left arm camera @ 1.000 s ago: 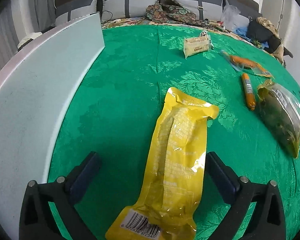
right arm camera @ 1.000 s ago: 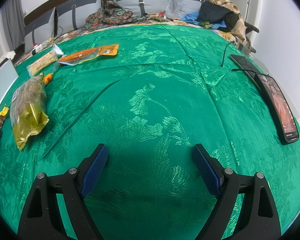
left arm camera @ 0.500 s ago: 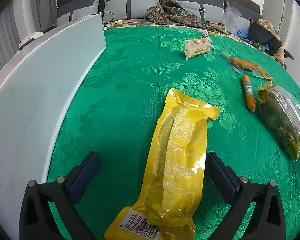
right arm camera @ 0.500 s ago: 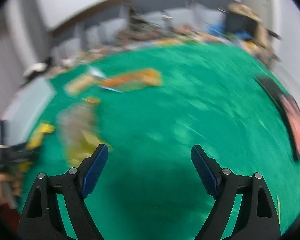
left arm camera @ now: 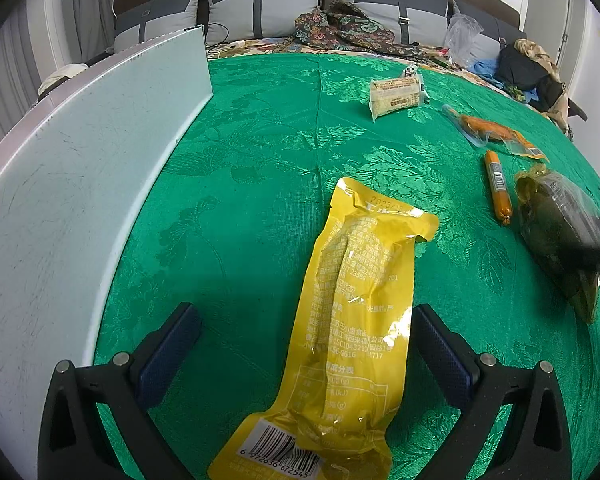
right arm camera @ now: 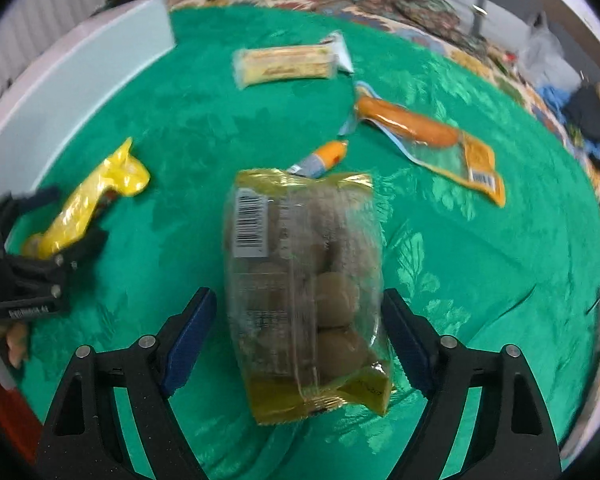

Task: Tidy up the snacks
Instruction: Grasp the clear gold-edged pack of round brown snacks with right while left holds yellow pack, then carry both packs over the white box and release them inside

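Setting: five snack packs lie spread on a green brocade cloth point(left arm camera: 260, 152) over a bed; grey cushions point(left arm camera: 260, 8) line the headboard and a patterned garment point(left arm camera: 340, 28) lies before them.
Left edge: a pale flat panel point(left arm camera: 80, 160) stands along the cloth, close beside the yellow pouch point(left arm camera: 352, 320).
Left claw point(left arm camera: 300, 344): jaws wide, one on either side of the yellow pouch; the far pad looks to be right at the pouch's edge, the near one clear of it.
Right claw point(right arm camera: 296, 336): jaws have just been closing, set around the clear bag of brown round snacks point(right arm camera: 304, 288), pads close beside its edges, not pressing.
Behind the bag: one small orange sausage stick point(right arm camera: 324, 156), partly hidden by the bag's gold top seam.
Farther back: one sealed orange sausage pack point(right arm camera: 424, 136) and one pale biscuit pack point(right arm camera: 288, 64), well apart from both claws.
Count: two claws, five snacks, one panel.
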Demonstrator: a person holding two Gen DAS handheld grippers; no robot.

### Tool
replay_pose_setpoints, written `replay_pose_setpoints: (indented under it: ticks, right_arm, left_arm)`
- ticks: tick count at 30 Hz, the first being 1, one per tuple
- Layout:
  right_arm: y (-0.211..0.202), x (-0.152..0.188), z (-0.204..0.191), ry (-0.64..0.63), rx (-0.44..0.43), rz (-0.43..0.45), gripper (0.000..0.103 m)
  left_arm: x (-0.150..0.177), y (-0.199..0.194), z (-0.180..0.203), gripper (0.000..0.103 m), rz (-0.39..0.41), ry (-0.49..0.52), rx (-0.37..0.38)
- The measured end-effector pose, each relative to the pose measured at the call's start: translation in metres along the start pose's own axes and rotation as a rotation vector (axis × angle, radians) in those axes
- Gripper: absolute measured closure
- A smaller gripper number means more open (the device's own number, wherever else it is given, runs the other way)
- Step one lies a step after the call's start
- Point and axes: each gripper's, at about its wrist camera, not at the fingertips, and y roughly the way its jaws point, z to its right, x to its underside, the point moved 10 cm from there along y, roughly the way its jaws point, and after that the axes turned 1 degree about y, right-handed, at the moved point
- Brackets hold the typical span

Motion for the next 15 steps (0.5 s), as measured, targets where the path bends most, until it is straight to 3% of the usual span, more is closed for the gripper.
replay_pose_setpoints:
  ticks: [3, 11, 15]
  right_arm:
    - [-0.017, 0.010, 0.021, 0.166, -0.090, 0.033, 0.039]
    - [-0.063, 0.061, 0.067, 0.414, -0.190, 0.126, 0.040]
    - [-0.075, 0.077, 0.075, 0.518, -0.260, 0.159, 0.040]
  left_arm:
    - [0.000, 0.000, 0.000, 0.000, 0.000, 0.000, 0.000]
    - [0.000, 0.001, 0.000, 0.000, -0.005, 0.007, 0.000]
    - [0.002, 0.001, 0.002, 0.002, -0.076, 0.050, 0.031]
